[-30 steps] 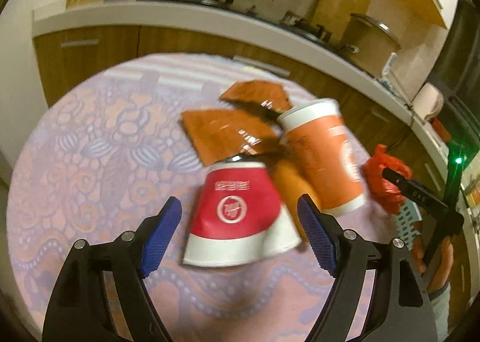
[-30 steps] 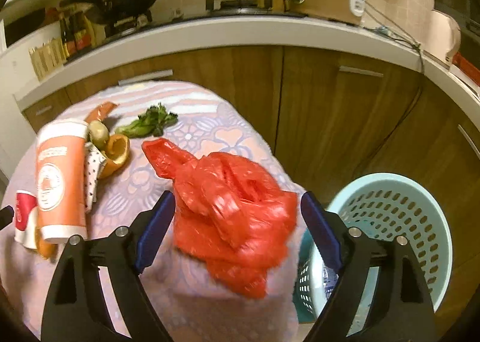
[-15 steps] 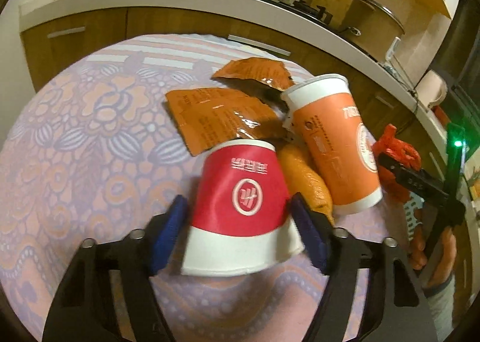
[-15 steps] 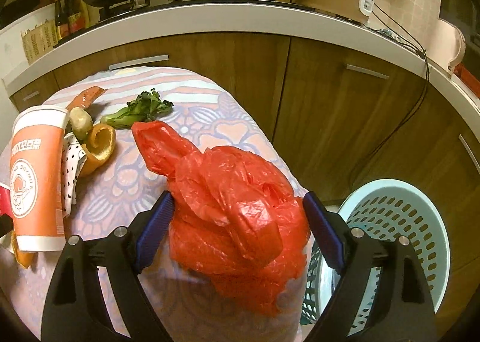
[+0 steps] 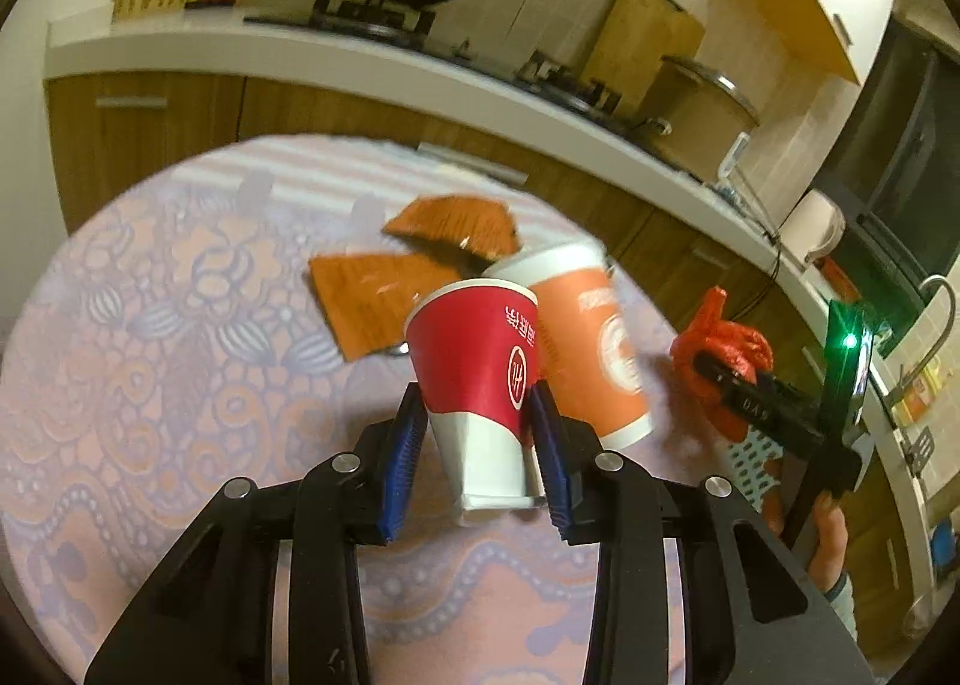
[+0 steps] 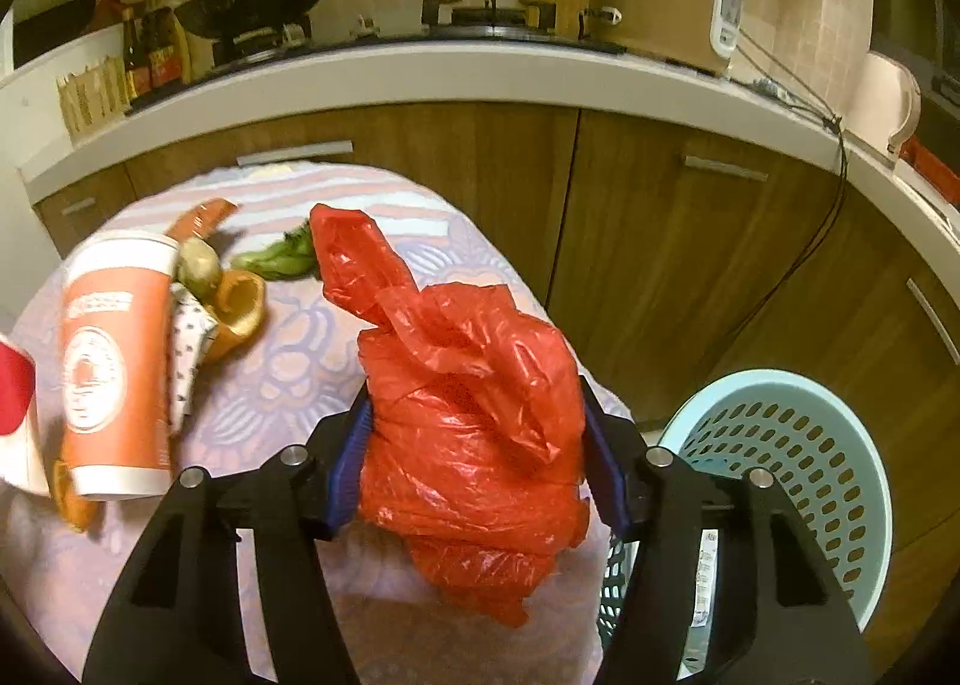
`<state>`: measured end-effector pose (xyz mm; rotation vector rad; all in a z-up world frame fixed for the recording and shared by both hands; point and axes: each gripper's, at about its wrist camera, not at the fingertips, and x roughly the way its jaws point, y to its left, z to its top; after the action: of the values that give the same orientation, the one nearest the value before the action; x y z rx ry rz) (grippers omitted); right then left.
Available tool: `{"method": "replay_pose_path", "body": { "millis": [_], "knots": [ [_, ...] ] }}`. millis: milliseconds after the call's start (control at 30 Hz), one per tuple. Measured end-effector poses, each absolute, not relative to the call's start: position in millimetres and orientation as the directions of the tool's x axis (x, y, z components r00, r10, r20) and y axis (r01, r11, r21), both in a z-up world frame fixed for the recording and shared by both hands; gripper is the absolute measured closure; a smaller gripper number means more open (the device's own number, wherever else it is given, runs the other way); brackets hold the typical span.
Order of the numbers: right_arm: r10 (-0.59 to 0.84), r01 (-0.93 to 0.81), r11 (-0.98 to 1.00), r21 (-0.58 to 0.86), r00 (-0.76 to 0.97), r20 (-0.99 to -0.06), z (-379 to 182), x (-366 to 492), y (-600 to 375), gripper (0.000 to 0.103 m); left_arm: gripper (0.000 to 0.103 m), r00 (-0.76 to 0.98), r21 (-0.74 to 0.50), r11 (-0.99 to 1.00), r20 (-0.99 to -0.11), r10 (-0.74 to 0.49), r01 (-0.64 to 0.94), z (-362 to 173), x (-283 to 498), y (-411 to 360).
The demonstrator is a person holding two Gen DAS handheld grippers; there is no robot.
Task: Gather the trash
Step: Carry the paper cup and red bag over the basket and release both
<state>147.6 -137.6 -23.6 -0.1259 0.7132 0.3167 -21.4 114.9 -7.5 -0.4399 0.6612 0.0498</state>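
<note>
My left gripper (image 5: 477,445) is shut on a red and white paper cup (image 5: 480,373), squeezing its white lower part and holding it above the tablecloth. Behind it lies an orange paper cup (image 5: 594,349) on its side, also in the right wrist view (image 6: 114,367). My right gripper (image 6: 477,457) is shut on a crumpled red plastic bag (image 6: 468,409) at the table's right edge; the bag also shows in the left wrist view (image 5: 720,343). A light blue basket (image 6: 780,481) stands on the floor to the right of the table.
Two orange wrappers (image 5: 384,289) lie behind the cups. Orange peel (image 6: 240,313), a small potato-like lump (image 6: 198,265), a dotted paper scrap (image 6: 186,349) and green vegetable scraps (image 6: 282,259) lie on the patterned tablecloth (image 5: 150,325). Wooden cabinets and a counter stand behind.
My left gripper closed on the red cup, squeezed it narrower and lifted it. My right gripper closed on the red bag and bunched it up.
</note>
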Motion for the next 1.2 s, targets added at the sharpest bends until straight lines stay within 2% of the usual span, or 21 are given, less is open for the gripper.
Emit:
{"method": "replay_pose_path", "body": {
  "millis": [200, 500, 833, 1200],
  "knots": [
    [0.264, -0.314, 0.949, 0.027, 0.748, -0.608, 7, 128, -160, 0.045, 0.069, 0.824, -0.366, 0.923, -0.555, -0.116, -0.117, 24, -21, 92],
    [0.241, -0.256, 0.965, 0.051, 0.8, -0.55, 43, 107, -215, 0.045, 0.069, 0.833, -0.305, 0.951, -0.515, -0.204, 0.045, 61, 13, 13],
    [0.16, -0.149, 0.987, 0.062, 0.833, -0.53, 45, 99, -291, 0.045, 0.069, 0.772, -0.275, 0.94, -0.546, -0.326, 0.203, 56, 69, -90],
    [0.069, -0.023, 0.996, 0.083, 0.79, -0.609, -1, 117, -361, 0.045, 0.068, 0.662, -0.289, 0.911, -0.625, -0.413, 0.295, 10, 131, -180]
  ]
}}
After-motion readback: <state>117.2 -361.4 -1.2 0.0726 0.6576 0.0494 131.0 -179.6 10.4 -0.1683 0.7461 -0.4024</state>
